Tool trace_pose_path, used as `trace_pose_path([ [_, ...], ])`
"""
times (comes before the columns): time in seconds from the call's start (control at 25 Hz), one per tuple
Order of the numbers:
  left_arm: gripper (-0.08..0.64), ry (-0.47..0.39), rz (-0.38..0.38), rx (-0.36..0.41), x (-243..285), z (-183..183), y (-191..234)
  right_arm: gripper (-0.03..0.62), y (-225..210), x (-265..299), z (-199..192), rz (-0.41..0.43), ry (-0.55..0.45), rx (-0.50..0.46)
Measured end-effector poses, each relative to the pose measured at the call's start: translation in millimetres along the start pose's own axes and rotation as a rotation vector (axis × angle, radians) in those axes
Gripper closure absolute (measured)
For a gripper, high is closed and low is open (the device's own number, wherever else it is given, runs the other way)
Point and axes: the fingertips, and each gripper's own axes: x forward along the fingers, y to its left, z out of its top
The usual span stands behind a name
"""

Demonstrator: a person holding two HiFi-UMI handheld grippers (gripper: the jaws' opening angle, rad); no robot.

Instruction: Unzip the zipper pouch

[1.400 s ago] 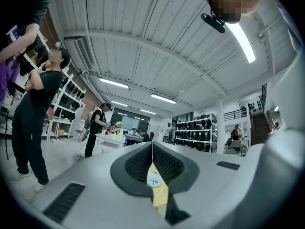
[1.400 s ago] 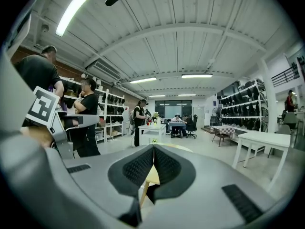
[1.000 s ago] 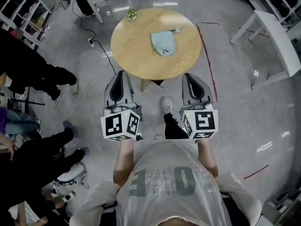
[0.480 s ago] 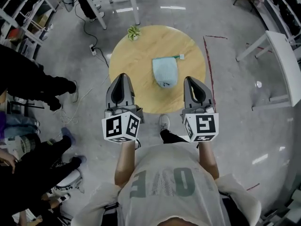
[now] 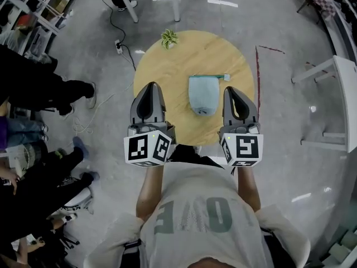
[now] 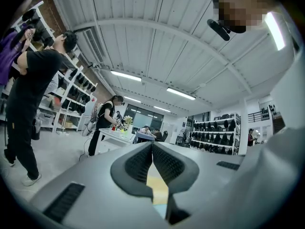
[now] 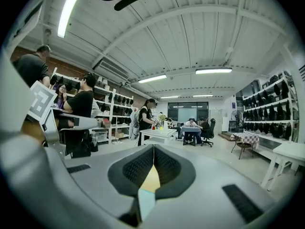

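Observation:
A pale blue zipper pouch (image 5: 202, 94) lies on the round wooden table (image 5: 167, 74), its zipper tab pointing right at the far end. My left gripper (image 5: 150, 88) hovers over the table to the pouch's left, jaws shut and empty. My right gripper (image 5: 235, 92) is held to the pouch's right over the table's edge, also shut with nothing in it. In the left gripper view the closed pads (image 6: 143, 161) meet, and only a sliver of table shows through. The right gripper view shows its pads (image 7: 142, 167) pressed together the same way.
A small potted plant (image 5: 168, 38) stands at the table's far left rim. People stand at the left of the floor (image 5: 33, 94). A white table (image 5: 343, 102) is at the right, cables (image 5: 120, 38) run on the floor behind.
The person has stepped forward: the table and pouch have come nearer, and both grippers now reach over the table on either side of the pouch. Jaws stayed shut.

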Motion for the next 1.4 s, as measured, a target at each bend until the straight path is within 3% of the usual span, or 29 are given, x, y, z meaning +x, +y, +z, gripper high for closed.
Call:
trace_pose_path([
  [0.36,0.531,-0.016,-0.019,0.046,19.8,14.0,3.3,0.563,1.5,16.5,12.3,-0.017,-0.019,-0.029],
  [0.8,0.529,0.031,-0.082,-0.023,44.6,3.3,-2.4,0.563,-0.7,32.4,8.0,-0.032,0.004,0.000],
  [0.96,0.527,0.082,-0.129,-0.083,55.5,-12.8,-3.8,0.563,-0.3,36.2,2.0,-0.033,0.020,0.010],
  [1.28,0.317,0.219,-0.190,-0.271,78.6,-60.8,-0.4,0.563,-5.1,35.3,-11.7,-0.056,0.071,0.019],
  [1.4,0.308,0.288,-0.186,-0.364,88.3,-89.7,6.8,0.563,-7.6,34.6,-19.8,-0.065,0.110,0.030],
])
